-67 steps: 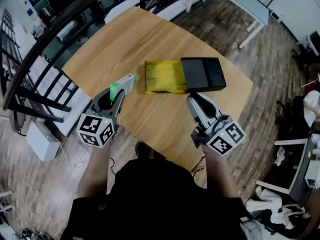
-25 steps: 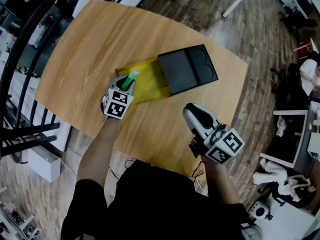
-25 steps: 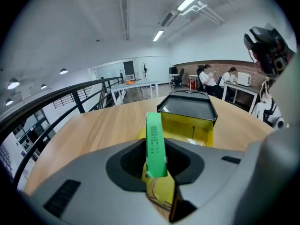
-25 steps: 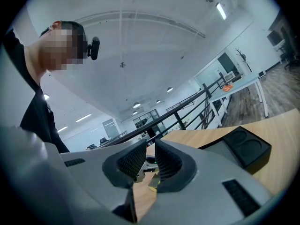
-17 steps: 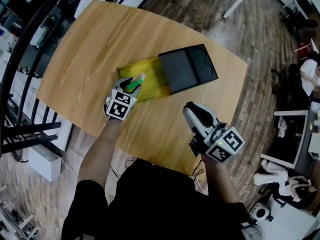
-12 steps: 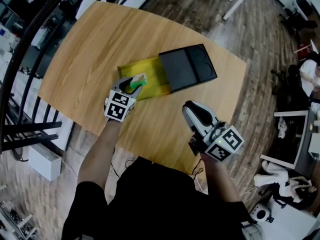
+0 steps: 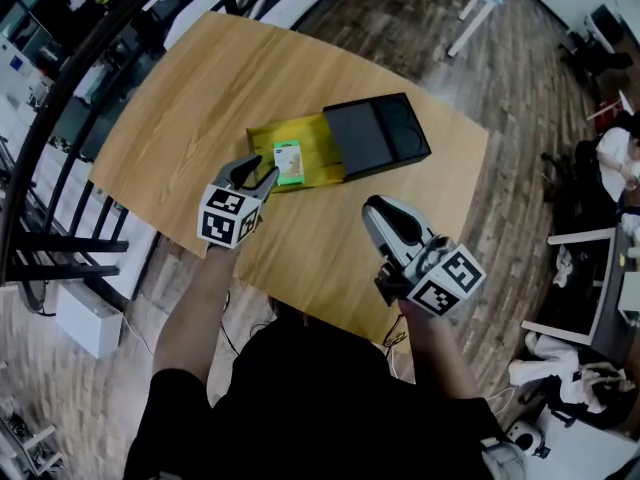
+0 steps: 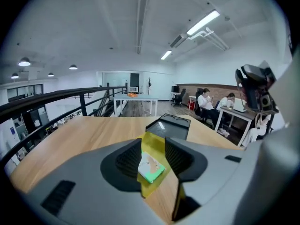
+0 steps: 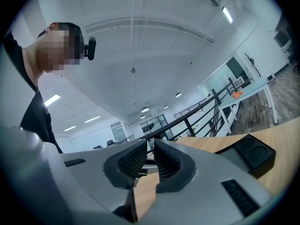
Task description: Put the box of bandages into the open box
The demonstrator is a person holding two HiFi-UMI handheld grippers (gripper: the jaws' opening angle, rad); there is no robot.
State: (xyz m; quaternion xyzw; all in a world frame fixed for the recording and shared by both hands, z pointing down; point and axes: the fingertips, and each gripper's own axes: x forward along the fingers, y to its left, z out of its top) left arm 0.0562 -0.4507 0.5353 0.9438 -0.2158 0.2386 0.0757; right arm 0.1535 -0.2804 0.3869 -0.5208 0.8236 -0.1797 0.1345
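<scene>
L tongs [image 7: 258,175]: jaws apart, nothing pinched, and closing a bit right now. In the left gripper view the box of bandages [image 7: 289,162] shows in the gap, but it lies farther off and the pads don't touch it. I think the jaws stay clear b/c the box is where it should be & needs no holding.

R tongs [image 7: 385,218]: jaws nearly together, nothing in them. They are at about 5 o'clock from the open box, over the side of the table nearest the person. Prob. just waiting out of the way.

The box of bandages lies flat in the yellow tray [image 7: 322,148] of the open box, at about 1 o'clock from the L tongs. The black cover [image 7: 378,136] is slid off toward 3 o'clock, so the tray is bare & easy to drop things into. It all sits on the wood table [image 7: 200,78]. The job looks done to me.
</scene>
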